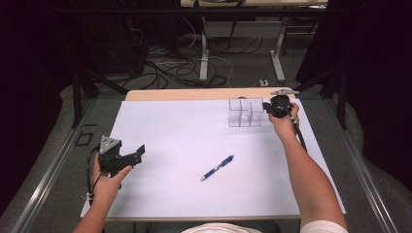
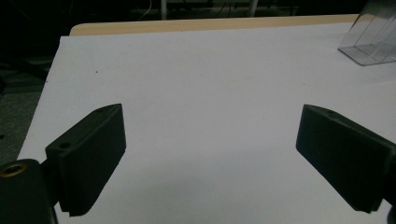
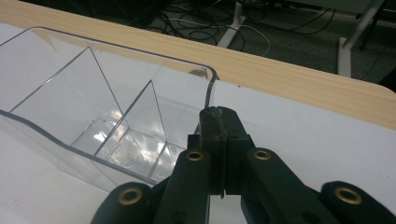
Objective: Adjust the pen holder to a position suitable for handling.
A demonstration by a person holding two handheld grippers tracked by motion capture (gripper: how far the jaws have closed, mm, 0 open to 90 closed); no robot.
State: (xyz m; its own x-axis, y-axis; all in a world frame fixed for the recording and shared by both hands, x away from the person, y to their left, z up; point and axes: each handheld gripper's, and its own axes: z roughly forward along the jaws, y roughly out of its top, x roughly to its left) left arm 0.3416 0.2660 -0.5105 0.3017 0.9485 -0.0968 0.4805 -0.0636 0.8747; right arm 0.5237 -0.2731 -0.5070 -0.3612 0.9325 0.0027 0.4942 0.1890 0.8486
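A clear plastic box with inner dividers stands at the far right of the white sheet. My right gripper is at the box's right side. In the right gripper view the box has its thin end wall running down between the jaws of that gripper, which is shut on it. A blue pen lies flat in the middle of the sheet, apart from both grippers. My left gripper rests near the left edge, open. In its own view the left gripper has nothing between the jaws, with the box far off at the upper right.
The sheet covers a wooden table whose far edge shows as a bare strip. Beyond it are floor cables and metal table legs. Metal rails run along both sides of the table.
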